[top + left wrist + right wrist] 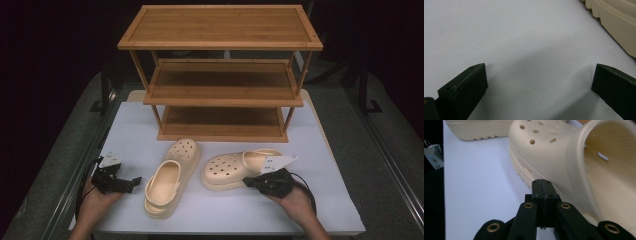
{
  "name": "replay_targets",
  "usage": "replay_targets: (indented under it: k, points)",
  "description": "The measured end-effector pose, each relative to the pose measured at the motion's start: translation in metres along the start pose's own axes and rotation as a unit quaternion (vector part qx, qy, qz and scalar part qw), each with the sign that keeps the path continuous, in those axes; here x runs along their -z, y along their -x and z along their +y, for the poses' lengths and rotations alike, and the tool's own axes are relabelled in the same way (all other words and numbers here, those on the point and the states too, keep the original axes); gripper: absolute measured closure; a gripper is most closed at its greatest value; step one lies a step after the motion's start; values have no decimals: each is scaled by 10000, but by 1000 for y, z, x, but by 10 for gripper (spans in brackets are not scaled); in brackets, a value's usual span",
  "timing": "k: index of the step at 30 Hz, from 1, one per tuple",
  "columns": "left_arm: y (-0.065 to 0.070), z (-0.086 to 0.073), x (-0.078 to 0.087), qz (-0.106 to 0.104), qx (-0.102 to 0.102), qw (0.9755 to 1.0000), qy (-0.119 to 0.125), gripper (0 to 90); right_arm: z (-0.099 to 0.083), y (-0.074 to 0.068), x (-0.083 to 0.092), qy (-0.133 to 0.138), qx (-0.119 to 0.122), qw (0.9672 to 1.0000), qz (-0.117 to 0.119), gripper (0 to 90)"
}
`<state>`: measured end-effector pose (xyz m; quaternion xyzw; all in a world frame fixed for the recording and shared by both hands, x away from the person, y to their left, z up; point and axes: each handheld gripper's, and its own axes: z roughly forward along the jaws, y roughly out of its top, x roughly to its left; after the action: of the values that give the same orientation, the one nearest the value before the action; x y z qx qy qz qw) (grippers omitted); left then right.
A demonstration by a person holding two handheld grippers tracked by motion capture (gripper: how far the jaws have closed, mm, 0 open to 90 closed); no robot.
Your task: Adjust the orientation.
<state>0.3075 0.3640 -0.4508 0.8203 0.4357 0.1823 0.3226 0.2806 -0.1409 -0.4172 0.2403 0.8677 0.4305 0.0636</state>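
Step in hand: reaching for the right clog [235,170] — judged from the right hand-held gripper [254,182] at that shoe's side, near its heel opening.
Right hand-held gripper: jaws pressed together with nothing between them; in the right gripper view its tips [543,185] sit just beside the clog's sole edge [524,167].
Doing it well: open the jaws first, then straddle the heel rim — a thin wall, easier to pinch than the thick sole.
Left hand-held gripper [131,183]: jaws wide apart, empty, low over the counter beside the left clog [172,177].
Surface: white counter [225,205], smooth and bare; the shoes may slide if nudged.
Room: three-tier wooden rack [220,75] behind the clogs; dark surroundings.
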Motion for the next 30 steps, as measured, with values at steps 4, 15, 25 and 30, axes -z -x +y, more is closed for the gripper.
replay_targets:
  k: [4, 15, 25, 30]
  points:
    - [0, 0, 0, 1, 4, 10000, 0, 0, 4, 2, 20, 309, -43, 9995, -76, 815]
    - [0, 0, 0, -1, 6, 10000, 0, 0, 32, 41, 34, 300, -84, 9982, -512, 700]
    - [0, 0, 0, -4, 10, 10000, -2, 0, 46, 65, 11, -88, 37, 9986, -517, 637]
    - [0, 0, 0, -8, 11, 10000, -3, 0, 45, 69, 2, -243, 157, 9988, -405, 607]
